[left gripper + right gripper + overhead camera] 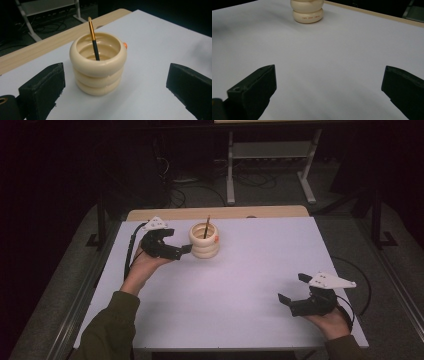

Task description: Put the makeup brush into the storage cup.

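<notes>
Cup: one cream ribbed cup (204,241) stands upright on the white table (240,285), toward the far left part of it, near the wooden strip (215,213) along the back edge.
Brush: one brush (206,226) leans inside the cup, its black handle down, orange band and pale tip sticking up above the rim.
Orange spot: a small orange bit (125,45) shows on the cup's upper ring, on the side away from the left gripper.
Left gripper: the left gripper (176,249) sits just beside the cup on its left; jaws wide apart, gripping nothing. In the left gripper view the cup (98,64) stands between and slightly beyond the two jaws, touching neither.
Right gripper: the right gripper (291,290) rests near the table's near right corner, well apart from the cup; jaws wide apart, empty. In the right gripper view the cup (307,11) shows far off at the top edge.
Count: one cup, one brush, two grippers, two hands.
</notes>
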`<action>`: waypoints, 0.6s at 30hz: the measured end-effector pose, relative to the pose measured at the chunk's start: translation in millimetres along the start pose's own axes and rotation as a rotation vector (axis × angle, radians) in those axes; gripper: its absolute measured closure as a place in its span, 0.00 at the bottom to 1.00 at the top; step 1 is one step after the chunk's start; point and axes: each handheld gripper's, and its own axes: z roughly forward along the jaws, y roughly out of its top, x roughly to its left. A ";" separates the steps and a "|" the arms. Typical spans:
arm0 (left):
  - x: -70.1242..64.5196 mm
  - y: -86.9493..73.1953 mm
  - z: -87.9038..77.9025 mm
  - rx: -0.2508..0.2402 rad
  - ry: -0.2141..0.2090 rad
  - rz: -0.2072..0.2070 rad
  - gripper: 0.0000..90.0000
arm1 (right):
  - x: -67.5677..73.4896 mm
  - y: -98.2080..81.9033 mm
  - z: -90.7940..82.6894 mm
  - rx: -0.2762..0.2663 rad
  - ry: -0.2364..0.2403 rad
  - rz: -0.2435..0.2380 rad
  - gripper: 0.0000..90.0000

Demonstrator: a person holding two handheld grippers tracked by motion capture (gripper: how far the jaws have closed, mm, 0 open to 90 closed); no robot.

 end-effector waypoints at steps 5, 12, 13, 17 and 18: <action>-1.3 -9.4 -5.1 0.011 -0.008 -0.009 0.02 | 0.1 -0.1 -0.1 -0.001 0.000 0.000 0.00; -7.1 -20.9 -14.0 0.011 0.001 0.001 0.02 | 0.4 0.2 0.3 0.001 0.000 0.001 0.00; -8.2 -22.6 -15.6 0.011 0.003 -0.001 0.02 | 0.3 0.2 0.3 0.000 0.000 0.001 0.00; -12.1 -28.7 -22.7 0.004 0.011 0.001 0.02 | 0.2 0.2 0.1 -0.002 0.000 0.000 0.00; -12.6 -29.8 -24.0 0.006 0.012 0.004 0.02 | 0.2 0.2 0.1 -0.002 0.000 0.000 0.00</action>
